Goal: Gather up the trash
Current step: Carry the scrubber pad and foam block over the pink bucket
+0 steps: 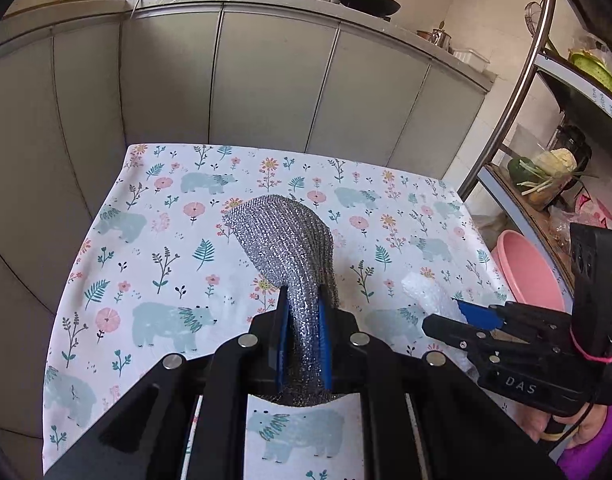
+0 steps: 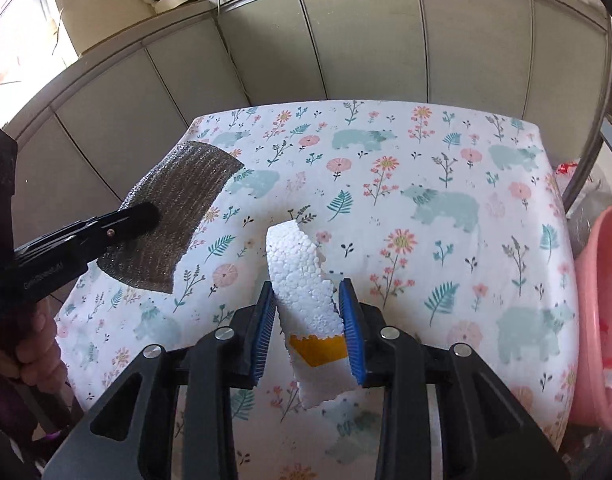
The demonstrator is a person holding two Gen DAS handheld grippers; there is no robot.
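My left gripper [image 1: 302, 312] is shut on a silver mesh scouring cloth [image 1: 283, 240] and holds it above the floral tablecloth [image 1: 165, 248]. The cloth also shows in the right wrist view [image 2: 173, 216], hanging from the left gripper [image 2: 145, 216]. My right gripper [image 2: 308, 300] is shut on a white foam piece [image 2: 301, 276] with a yellow patch, held over the table [image 2: 446, 184]. In the left wrist view the right gripper [image 1: 458, 312] is at the right, with the foam [image 1: 426, 292] sticking out of it.
A pink basin [image 1: 526, 268] stands on the floor right of the table, also in the right wrist view [image 2: 602, 312]. A metal rack [image 1: 518, 92] with vegetables is at the far right. Grey cabinet doors [image 1: 265, 80] run behind the table.
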